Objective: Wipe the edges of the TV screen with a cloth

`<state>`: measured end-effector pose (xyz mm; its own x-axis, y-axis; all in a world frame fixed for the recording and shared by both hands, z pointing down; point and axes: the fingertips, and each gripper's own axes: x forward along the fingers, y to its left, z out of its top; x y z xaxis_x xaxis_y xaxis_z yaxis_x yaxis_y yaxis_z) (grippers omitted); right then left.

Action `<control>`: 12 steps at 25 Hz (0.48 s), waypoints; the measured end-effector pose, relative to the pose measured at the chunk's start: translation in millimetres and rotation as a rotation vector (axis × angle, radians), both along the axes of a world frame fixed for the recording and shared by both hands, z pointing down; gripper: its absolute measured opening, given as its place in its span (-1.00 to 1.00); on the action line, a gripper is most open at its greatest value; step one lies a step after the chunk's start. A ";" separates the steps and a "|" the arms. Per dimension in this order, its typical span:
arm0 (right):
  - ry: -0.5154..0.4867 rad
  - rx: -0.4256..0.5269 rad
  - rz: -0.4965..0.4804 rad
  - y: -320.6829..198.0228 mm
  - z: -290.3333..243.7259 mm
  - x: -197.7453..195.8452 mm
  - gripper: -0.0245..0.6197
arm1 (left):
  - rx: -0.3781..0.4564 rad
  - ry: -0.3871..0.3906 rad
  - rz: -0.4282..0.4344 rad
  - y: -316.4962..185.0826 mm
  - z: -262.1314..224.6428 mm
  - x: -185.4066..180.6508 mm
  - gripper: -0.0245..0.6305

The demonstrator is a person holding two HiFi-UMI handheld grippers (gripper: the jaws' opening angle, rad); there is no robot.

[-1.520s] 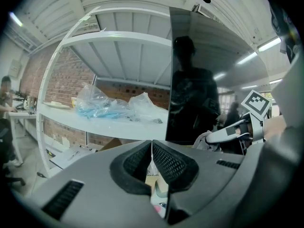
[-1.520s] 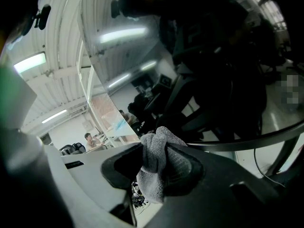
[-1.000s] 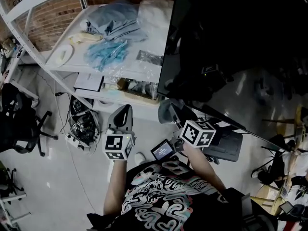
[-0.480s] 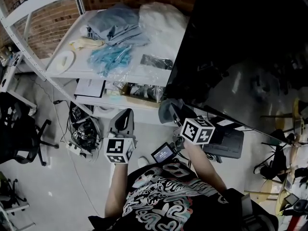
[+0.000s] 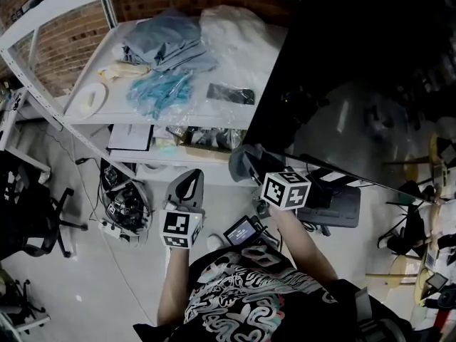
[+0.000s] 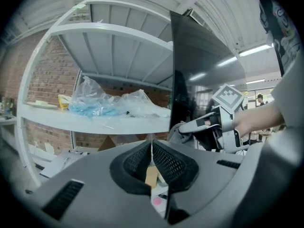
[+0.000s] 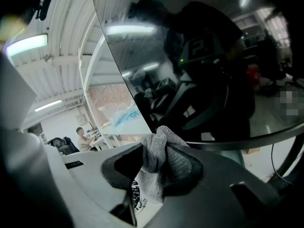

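Note:
The TV screen (image 5: pixel 370 70) is a big black glossy panel at the upper right; it shows as a dark mirror in the right gripper view (image 7: pixel 190 56). My right gripper (image 5: pixel 246 164) is shut on a crumpled grey cloth (image 7: pixel 156 156), and the cloth (image 5: pixel 241 161) sits at the screen's lower left corner, right under the bottom bezel. Whether it touches the bezel I cannot tell. My left gripper (image 5: pixel 189 177) hovers to the left, away from the screen, its jaws (image 6: pixel 152 144) shut with nothing between them. From the left gripper view the cloth (image 6: pixel 176 131) shows beside the TV's left edge (image 6: pixel 173 70).
A white metal shelf rack (image 5: pixel 85 130) stands left of the TV, bearing plastic bags (image 5: pixel 160 84) and folded grey fabric (image 5: pixel 164 38). Cables and gear (image 5: pixel 125 194) lie on the floor below it. The TV stand's base (image 5: pixel 335 209) is at the right, an office chair (image 5: pixel 28 212) at the far left.
My right gripper has carried the cloth a little leftward along the TV's bottom edge to its lower left corner. The left gripper has tilted slightly but stays in place.

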<state>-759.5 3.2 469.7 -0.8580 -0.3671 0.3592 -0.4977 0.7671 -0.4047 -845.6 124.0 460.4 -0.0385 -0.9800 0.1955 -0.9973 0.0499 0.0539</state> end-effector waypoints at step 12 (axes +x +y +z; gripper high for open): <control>-0.020 0.004 0.050 18.3 -17.2 58.6 -0.49 | 0.165 -0.197 0.589 -23.2 -19.4 135.0 -0.71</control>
<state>-700.8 21.5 452.5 -0.8457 -0.4108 0.3405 -0.5270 0.7434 -0.4120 -710.6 100.8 441.0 0.4953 -0.8646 0.0844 -0.8473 -0.5023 -0.1728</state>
